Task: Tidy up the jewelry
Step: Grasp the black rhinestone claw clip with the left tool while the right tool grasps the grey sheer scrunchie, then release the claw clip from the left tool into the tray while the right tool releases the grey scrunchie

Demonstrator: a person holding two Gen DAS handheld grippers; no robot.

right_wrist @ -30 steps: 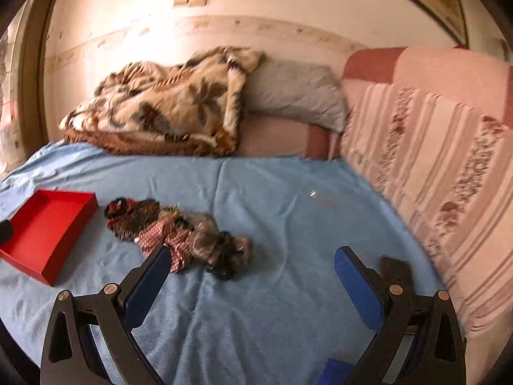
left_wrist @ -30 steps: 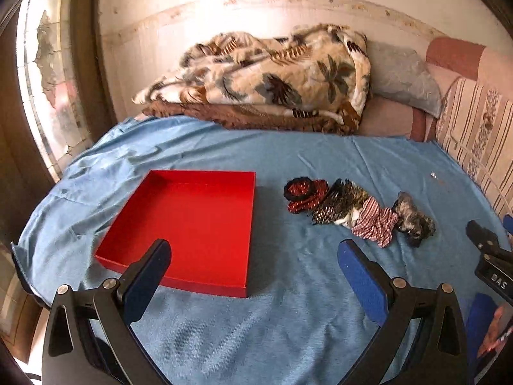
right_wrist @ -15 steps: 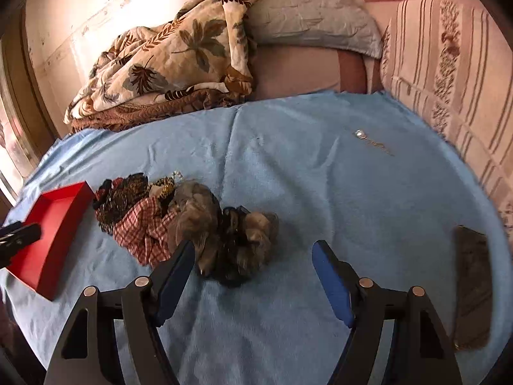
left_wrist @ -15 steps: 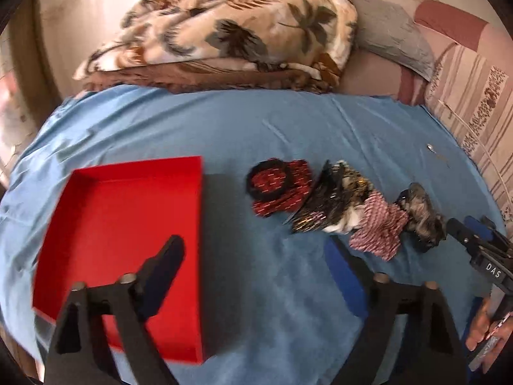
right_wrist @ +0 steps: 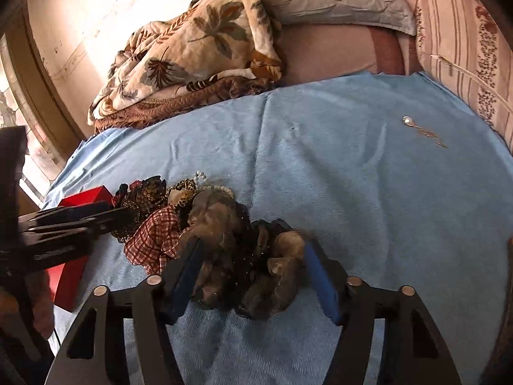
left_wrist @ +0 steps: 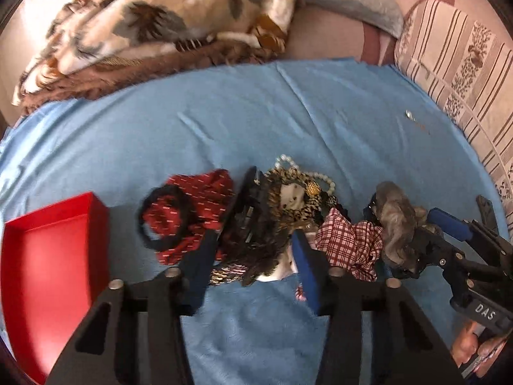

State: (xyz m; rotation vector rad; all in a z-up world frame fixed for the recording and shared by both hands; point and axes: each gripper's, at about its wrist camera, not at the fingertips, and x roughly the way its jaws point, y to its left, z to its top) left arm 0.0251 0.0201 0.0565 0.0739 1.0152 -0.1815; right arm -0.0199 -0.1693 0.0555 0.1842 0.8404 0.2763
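A row of hair accessories and jewelry lies on the blue sheet: a red patterned scrunchie with a black band, a dark sequined and leopard piece with a pearl string, a red plaid scrunchie, and a grey-brown furry scrunchie. My left gripper is open, its jaws on either side of the sequined piece. My right gripper is open, its jaws on either side of the furry scrunchie. A red tray sits at the left.
A folded leaf-print blanket and a grey pillow lie at the back. A striped cushion runs along the right. A small pendant on a chain lies apart on the sheet at the right.
Both grippers moved forward and down to the row of accessories. The jaws of each have narrowed and now sit on either side of a piece.
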